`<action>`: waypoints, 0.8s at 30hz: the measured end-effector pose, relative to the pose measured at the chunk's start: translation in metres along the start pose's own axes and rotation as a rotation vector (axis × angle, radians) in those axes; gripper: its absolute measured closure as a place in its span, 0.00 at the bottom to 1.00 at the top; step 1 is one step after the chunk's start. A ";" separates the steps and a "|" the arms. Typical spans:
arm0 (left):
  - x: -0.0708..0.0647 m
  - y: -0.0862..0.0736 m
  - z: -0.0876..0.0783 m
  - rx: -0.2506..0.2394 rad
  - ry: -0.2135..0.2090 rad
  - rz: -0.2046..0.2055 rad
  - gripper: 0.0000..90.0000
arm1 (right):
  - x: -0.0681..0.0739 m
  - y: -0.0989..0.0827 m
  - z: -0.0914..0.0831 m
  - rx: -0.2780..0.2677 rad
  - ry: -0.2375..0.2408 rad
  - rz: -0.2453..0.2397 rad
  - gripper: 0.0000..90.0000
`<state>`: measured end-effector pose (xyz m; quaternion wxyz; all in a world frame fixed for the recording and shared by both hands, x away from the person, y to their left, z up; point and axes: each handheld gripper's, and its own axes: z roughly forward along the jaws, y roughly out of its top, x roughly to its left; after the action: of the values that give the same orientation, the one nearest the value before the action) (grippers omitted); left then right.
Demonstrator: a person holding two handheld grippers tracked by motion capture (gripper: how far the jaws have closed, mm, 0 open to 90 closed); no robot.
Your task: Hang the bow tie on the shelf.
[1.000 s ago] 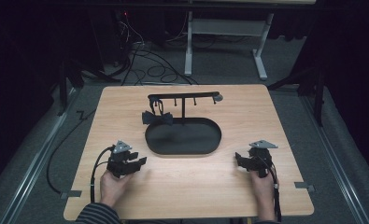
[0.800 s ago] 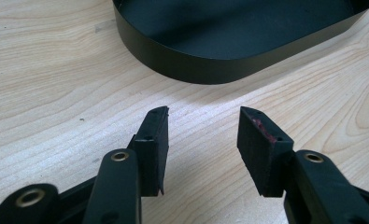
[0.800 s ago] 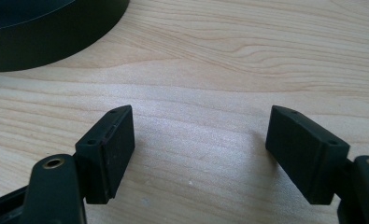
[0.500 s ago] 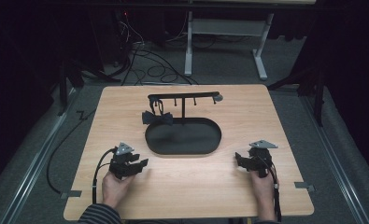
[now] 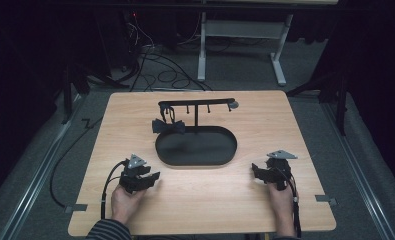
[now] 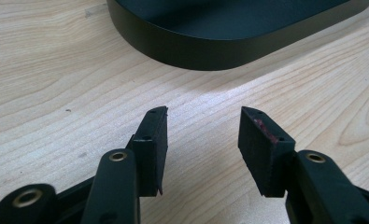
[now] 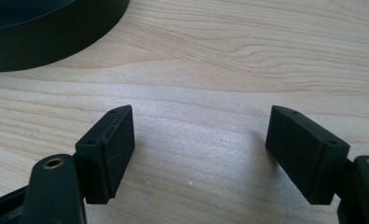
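A black oval tray (image 5: pixel 195 163) lies mid-table with a black T-shaped rack (image 5: pixel 197 104) rising from its far edge, small hooks under its bar. A black bow tie (image 5: pixel 168 126) sits at the rack's left end, by the tray's far left rim. My left gripper (image 5: pixel 152 178) rests on the table near the tray's front left, open with bare wood between its jaws; its own view shows the gripper (image 6: pixel 203 122) facing the tray wall (image 6: pixel 205 53). My right gripper (image 5: pixel 255 171) rests at the tray's front right, the gripper (image 7: pixel 201 122) wide open over bare wood, tray wall (image 7: pixel 46 44) at upper left.
The wooden table (image 5: pixel 285 125) has free surface on both sides of the tray and along the front edge. A cable (image 5: pixel 107 185) trails from the left gripper. Beyond the table, dark floor carries cables and a white desk frame (image 5: pixel 237 45).
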<state>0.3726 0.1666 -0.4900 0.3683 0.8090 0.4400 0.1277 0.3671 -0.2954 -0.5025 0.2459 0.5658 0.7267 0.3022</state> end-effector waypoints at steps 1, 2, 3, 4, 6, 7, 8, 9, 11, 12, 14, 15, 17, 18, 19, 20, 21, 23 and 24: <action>0.000 0.000 0.000 0.003 0.000 -0.001 0.59 | 0.000 0.000 0.000 0.000 0.000 0.000 0.28; 0.000 0.000 0.001 0.002 0.001 -0.003 0.59 | 0.000 0.000 0.000 -0.001 0.000 0.000 0.28; -0.001 0.000 0.002 0.005 -0.001 -0.003 0.59 | 0.000 0.000 0.000 0.000 0.000 0.000 0.28; -0.001 0.000 0.002 0.004 0.002 -0.002 0.59 | 0.000 0.000 0.000 0.000 0.000 0.000 0.28; -0.002 0.000 0.004 0.005 0.006 0.004 0.59 | 0.000 0.000 0.000 0.000 0.000 -0.001 0.28; -0.002 0.000 0.004 0.005 0.008 0.005 0.59 | 0.000 0.000 0.000 0.000 0.000 -0.001 0.28; -0.002 0.000 0.004 0.006 0.009 0.008 0.59 | 0.000 0.000 0.000 0.000 0.000 -0.001 0.28; -0.003 0.000 0.005 0.007 0.013 0.014 0.59 | 0.000 0.000 0.000 0.000 0.000 -0.001 0.28; -0.004 -0.001 0.007 0.011 0.023 0.024 0.58 | 0.000 0.000 0.000 0.000 0.000 -0.001 0.28; -0.004 -0.001 0.007 0.014 0.024 0.026 0.58 | 0.000 0.000 0.000 0.000 0.000 -0.001 0.28; -0.004 -0.003 0.009 0.018 0.034 0.034 0.56 | 0.000 0.000 0.000 0.000 0.000 -0.001 0.28; -0.004 -0.003 0.009 0.012 0.037 0.038 0.56 | 0.000 0.000 0.000 0.000 0.000 -0.001 0.28; -0.005 -0.004 0.009 0.006 0.046 0.044 0.56 | 0.000 0.000 0.000 0.000 0.000 -0.001 0.28; -0.006 -0.006 0.010 -0.002 0.050 0.050 0.55 | 0.000 0.000 0.000 0.000 0.000 -0.001 0.28; -0.007 -0.007 0.010 -0.012 0.053 0.057 0.53 | 0.000 0.000 0.000 0.000 0.000 -0.002 0.28; -0.008 -0.009 0.010 -0.025 0.057 0.064 0.52 | 0.000 0.000 0.000 0.000 0.000 -0.001 0.28; -0.010 -0.013 0.011 -0.050 0.065 0.079 0.50 | 0.000 0.000 0.000 0.000 0.000 -0.001 0.28; -0.012 -0.015 0.011 -0.058 0.071 0.077 0.46 | 0.000 0.000 0.000 0.000 0.000 -0.002 0.28; -0.011 -0.015 0.011 -0.058 0.071 0.074 0.45 | 0.000 0.000 0.000 0.000 0.000 -0.002 0.28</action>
<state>0.3623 0.1573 -0.5070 0.3708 0.8086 0.4187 0.1827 0.3669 -0.2953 -0.5025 0.2461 0.5651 0.7273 0.3019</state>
